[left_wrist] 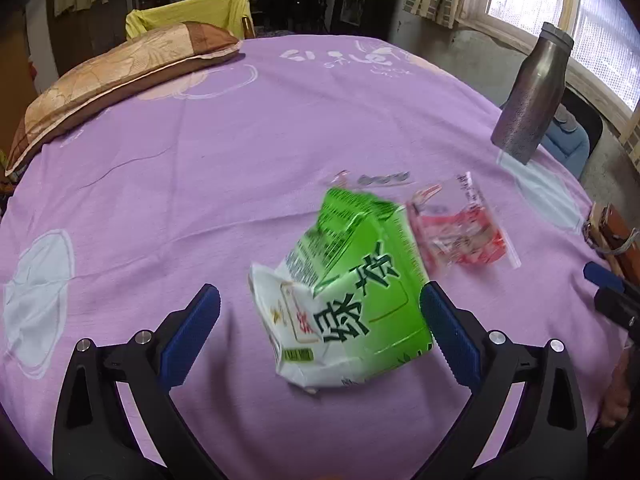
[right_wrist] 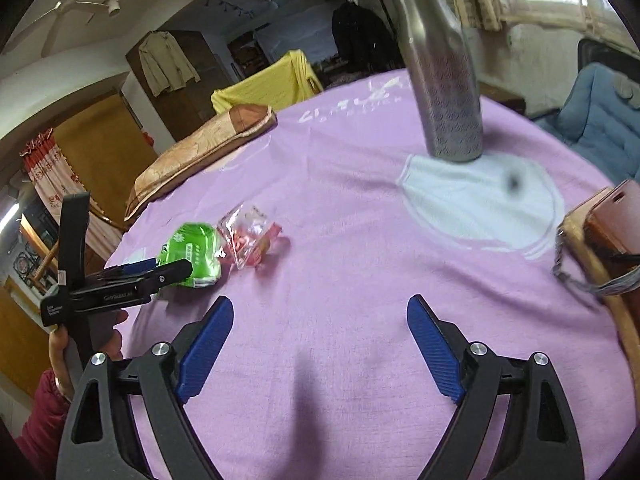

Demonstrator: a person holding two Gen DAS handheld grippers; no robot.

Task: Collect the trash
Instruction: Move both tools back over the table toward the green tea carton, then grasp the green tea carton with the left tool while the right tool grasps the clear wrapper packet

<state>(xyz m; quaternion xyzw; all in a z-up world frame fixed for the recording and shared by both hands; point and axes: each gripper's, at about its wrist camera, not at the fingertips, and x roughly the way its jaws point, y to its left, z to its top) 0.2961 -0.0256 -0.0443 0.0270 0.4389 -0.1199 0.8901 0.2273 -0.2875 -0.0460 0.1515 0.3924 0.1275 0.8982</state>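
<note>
Lilac bedsheet (left_wrist: 200, 184) with pale printed shapes covers the bed that fills both views, in a dim room with a window at the far right. A brown patterned pillow (left_wrist: 120, 76) lies at the far left edge, and a yellow cloth (left_wrist: 188, 12) is draped over something behind it. A tall metal bottle (left_wrist: 528, 92) stands upright on the sheet at the far right, on a pale blue printed patch. At the right edge sits a brown wooden box (right_wrist: 608, 232) with a grey cord hanging off it.

Near the middle lies the trash. A crumpled green and white snack bag (left_wrist: 352, 292) rests on the sheet, and just beyond it on the right is a clear wrapper with red print (left_wrist: 460, 232), touching or nearly touching the bag. A smaller clear scrap (left_wrist: 372, 179) lies just beyond the bag.

The left gripper (left_wrist: 320, 332) points down at the bag with its jaws spread wide. The bag sits between the blue pads (left_wrist: 192, 332), hard against the right pad and well apart from the left one, so nothing is clamped.

The right gripper (right_wrist: 320, 344) hovers over bare sheet nearer the bottle, jaws wide apart and empty; the trash lies off to its far left, beside the left gripper. A hand (right_wrist: 76, 344) in a dark red sleeve holds the left tool.
</note>
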